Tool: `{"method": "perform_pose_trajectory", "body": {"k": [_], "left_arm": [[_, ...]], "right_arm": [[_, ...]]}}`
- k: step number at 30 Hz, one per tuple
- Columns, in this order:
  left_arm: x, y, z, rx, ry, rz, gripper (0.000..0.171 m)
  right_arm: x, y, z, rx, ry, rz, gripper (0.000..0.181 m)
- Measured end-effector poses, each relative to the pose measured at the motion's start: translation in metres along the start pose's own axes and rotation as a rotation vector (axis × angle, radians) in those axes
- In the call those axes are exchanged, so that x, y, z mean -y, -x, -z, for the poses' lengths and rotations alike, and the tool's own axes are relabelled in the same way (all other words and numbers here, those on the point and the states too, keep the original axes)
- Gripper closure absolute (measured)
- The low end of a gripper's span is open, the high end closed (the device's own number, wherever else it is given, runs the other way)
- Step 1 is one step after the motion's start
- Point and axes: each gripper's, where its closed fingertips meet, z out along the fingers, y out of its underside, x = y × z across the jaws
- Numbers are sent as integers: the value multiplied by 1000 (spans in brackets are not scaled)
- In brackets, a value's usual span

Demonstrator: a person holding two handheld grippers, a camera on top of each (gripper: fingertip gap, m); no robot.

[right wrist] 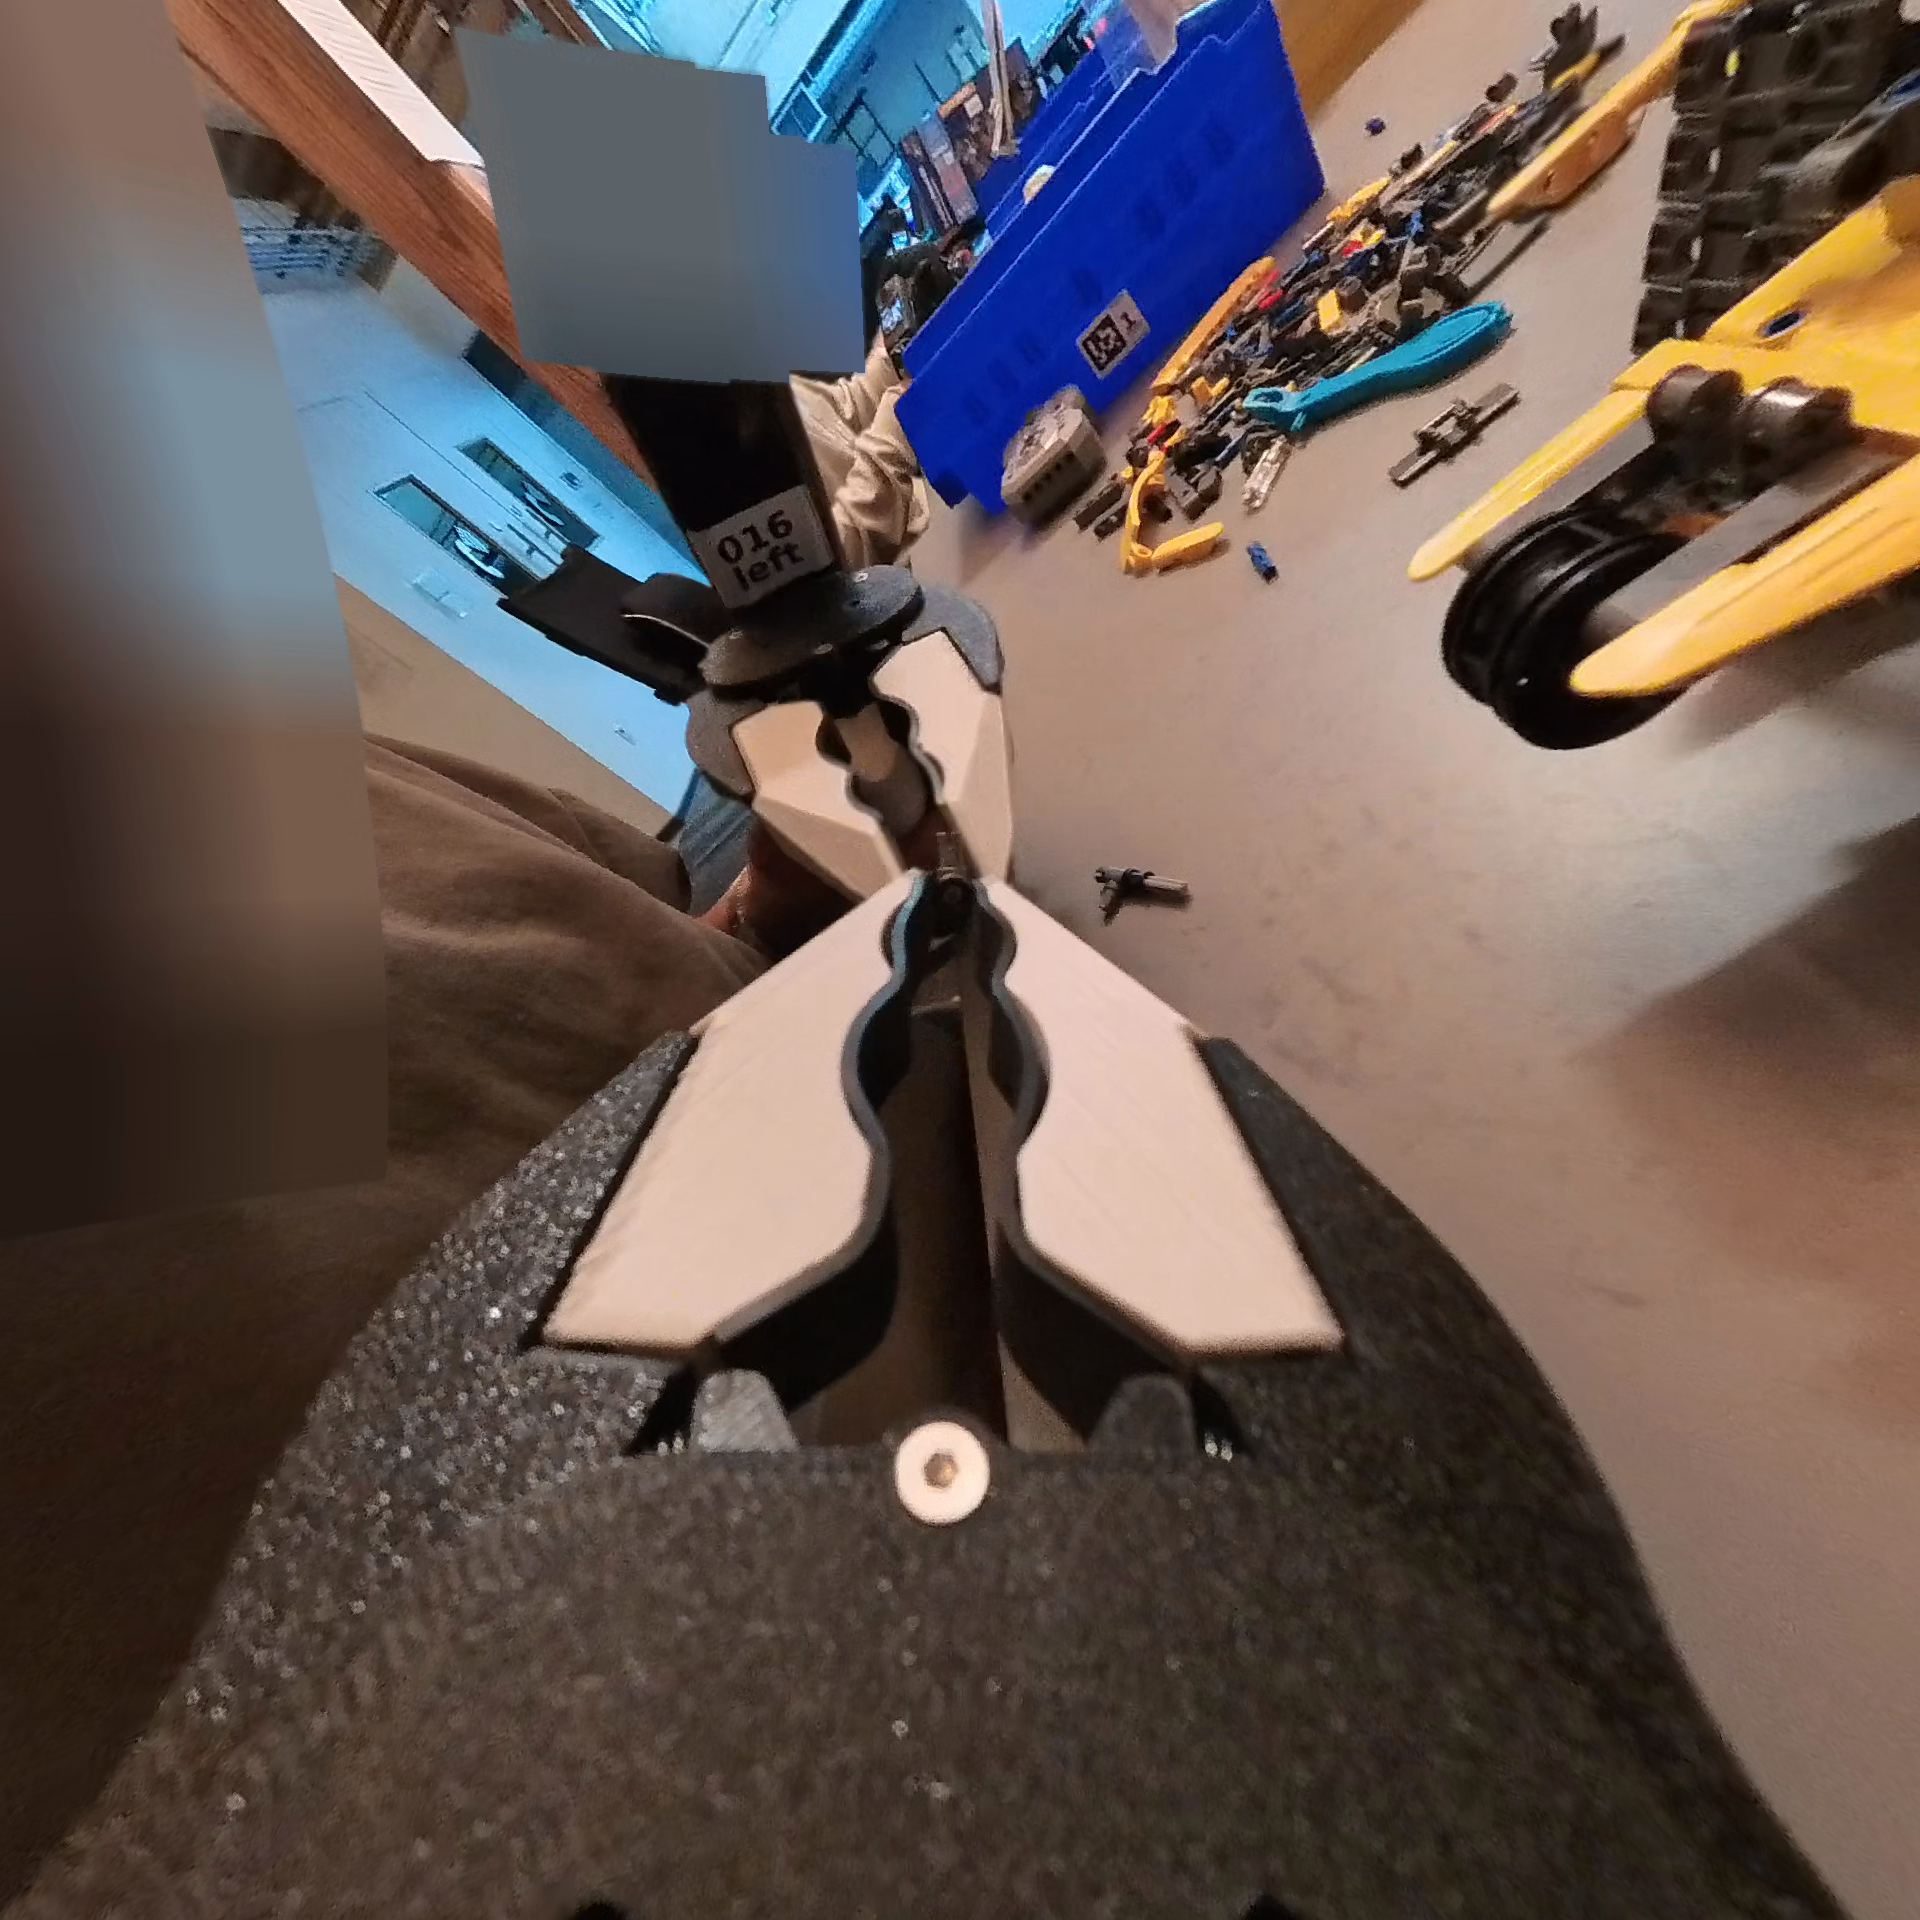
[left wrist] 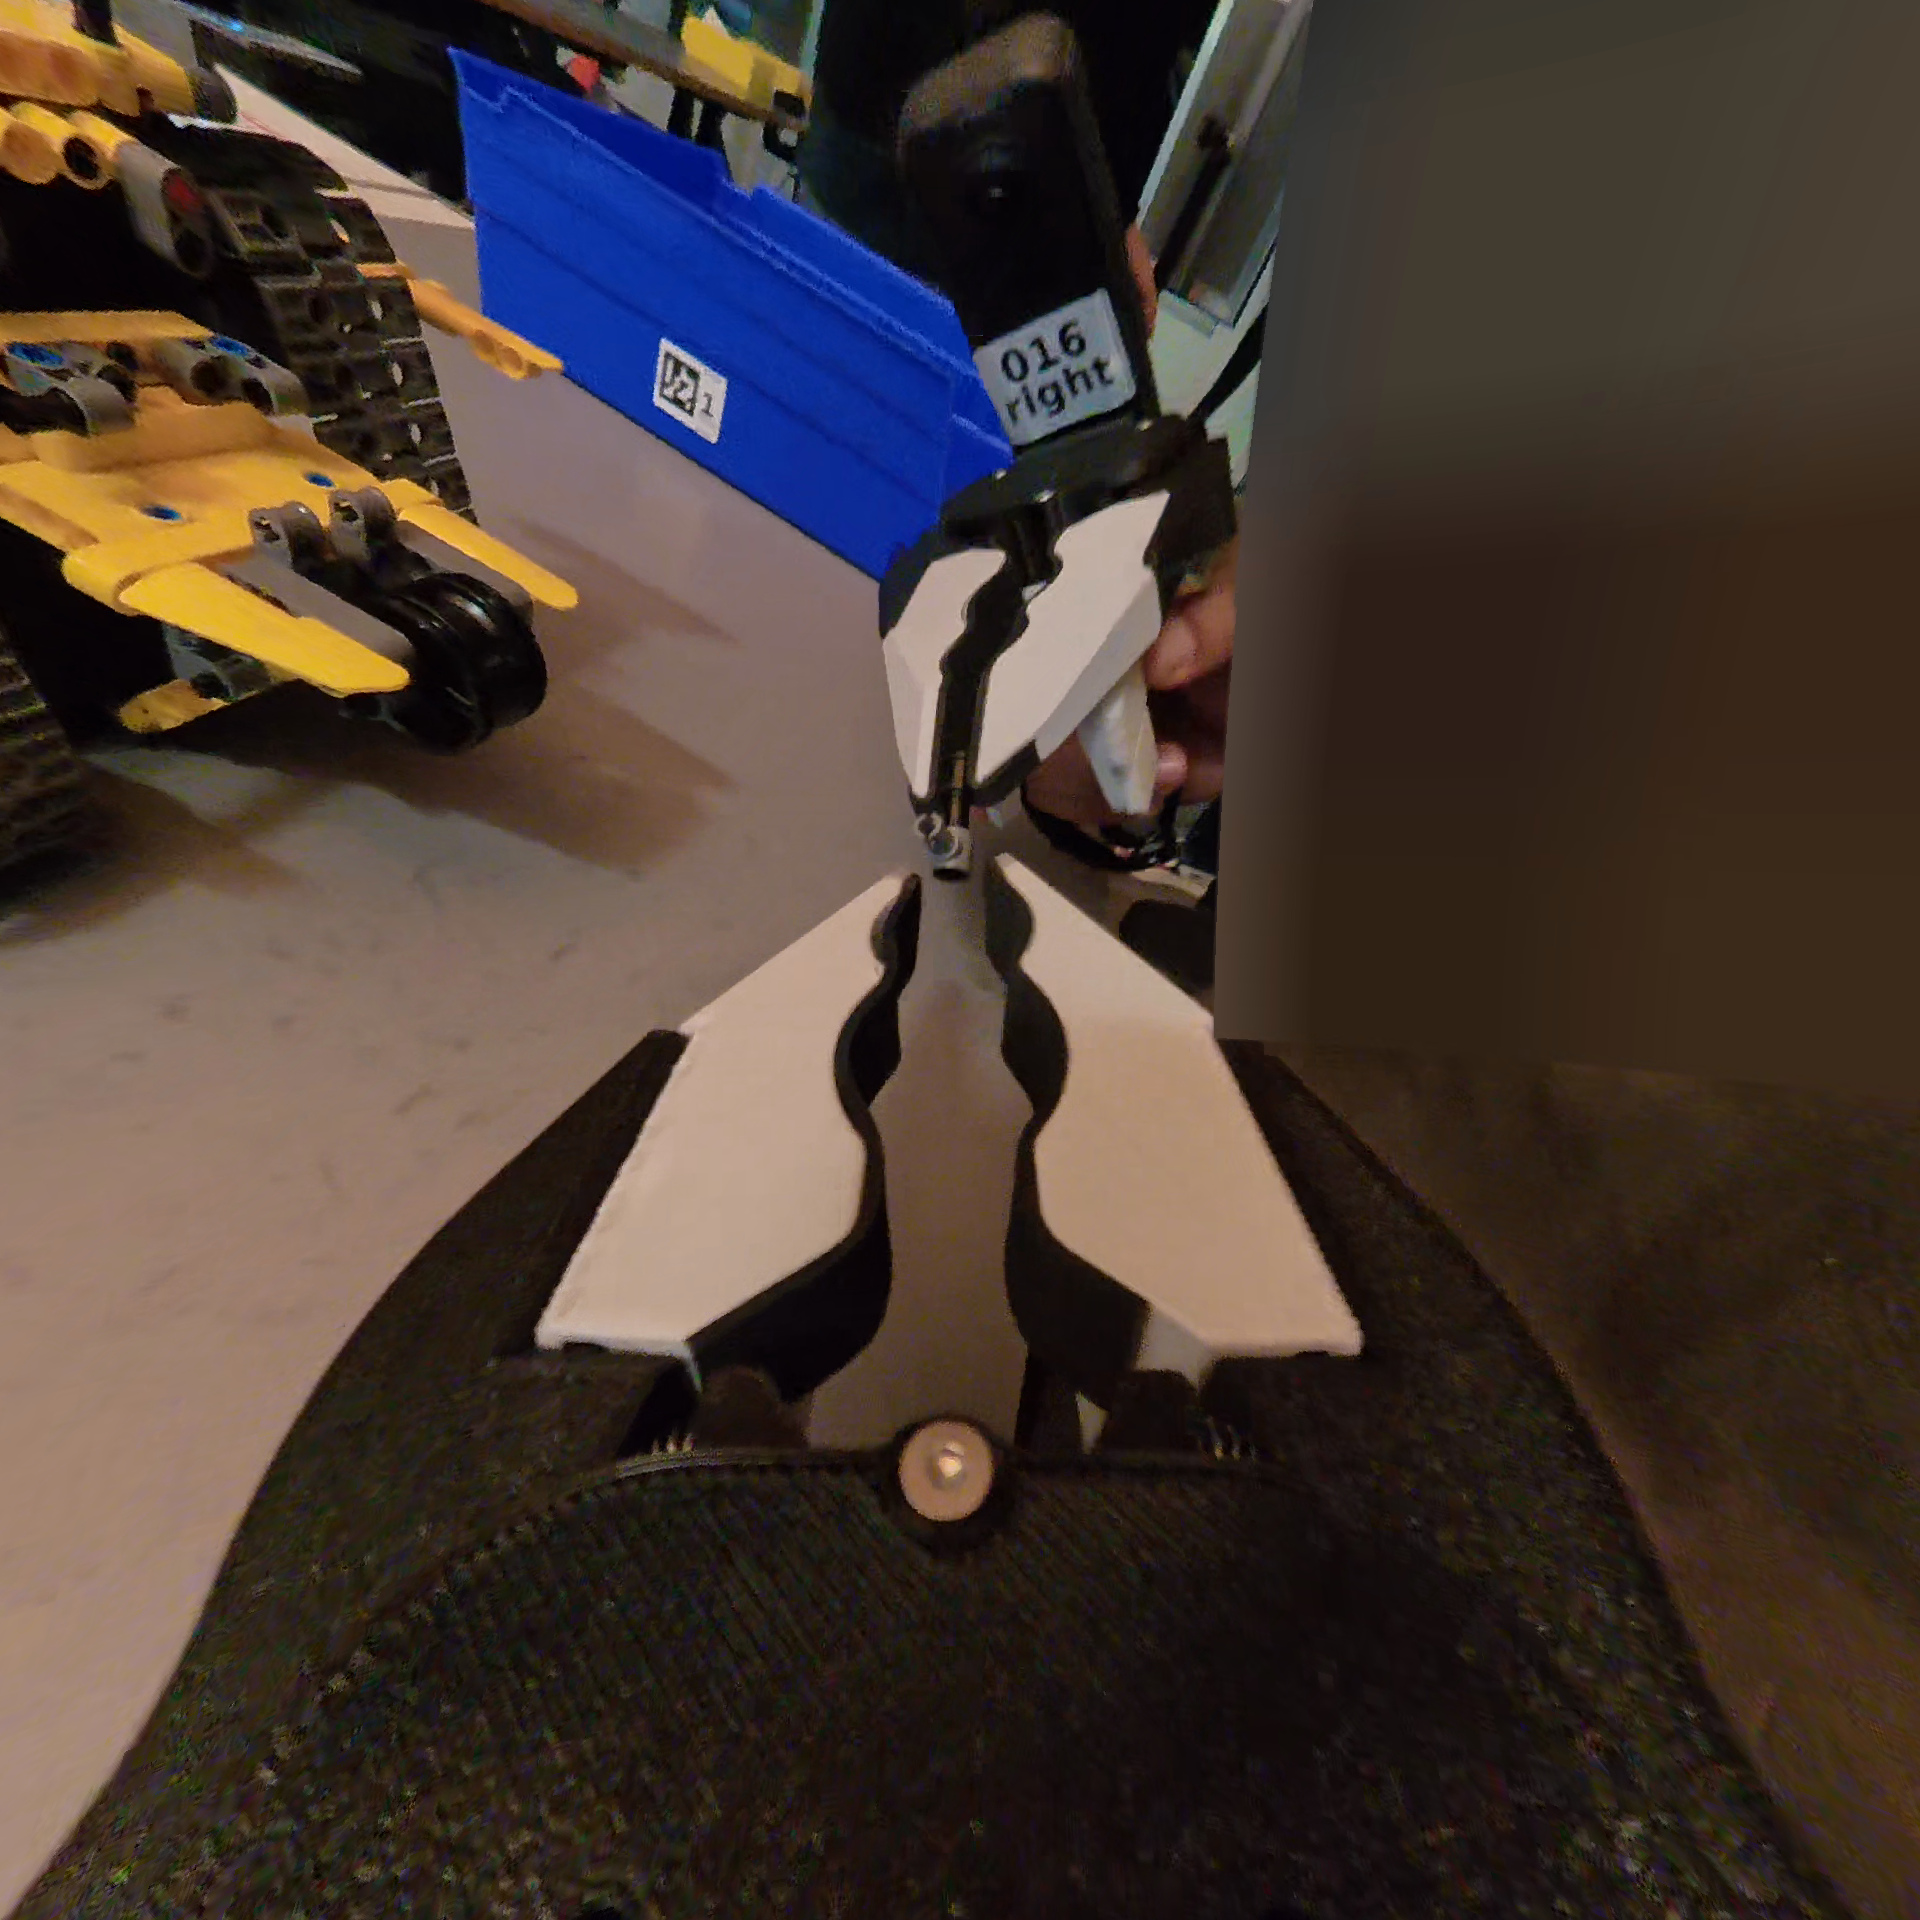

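Between both hand-held gripper tips (left wrist: pixel 951 883): small grey pin (left wrist: pixel 948 840).

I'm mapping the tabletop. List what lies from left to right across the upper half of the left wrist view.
Yellow and black tracked brick model → blue bin → right gripper, its tips closed on a small dark pin.

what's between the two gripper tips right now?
In the left wrist view, a small dark pin piece, pinched by the right gripper, sits just ahead of the left gripper, whose tips stand apart. Nothing else there.
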Motion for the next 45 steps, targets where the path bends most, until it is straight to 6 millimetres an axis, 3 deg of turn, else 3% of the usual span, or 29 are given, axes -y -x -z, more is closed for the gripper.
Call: {"method": "perform_pose_trajectory", "body": {"k": [5, 11, 15, 20, 26, 45], "left_arm": [[-1, -3, -3, -36, 2, 29, 167], [-22, -1, -9, 16, 155, -16, 169], [-25, -8, -7, 14, 152, -35, 170], [-51, -15, 0, 95, 164, -18, 171], [-61, -13, 3, 198, 165, -47, 171], [-65, -28, -6, 181, 128, -16, 171]], "right_arm": [[-3, 0, 3, 34, 1, 7, 175], [-20, -7, 0, -35, 110, 107, 176], [-26, 0, -2, -14, 155, 99, 175], [-51, 3, -14, -55, 259, 136, 175], [-61, 1, -21, -49, 276, 97, 175], [-72, 10, -12, 10, 299, 17, 175]]}}
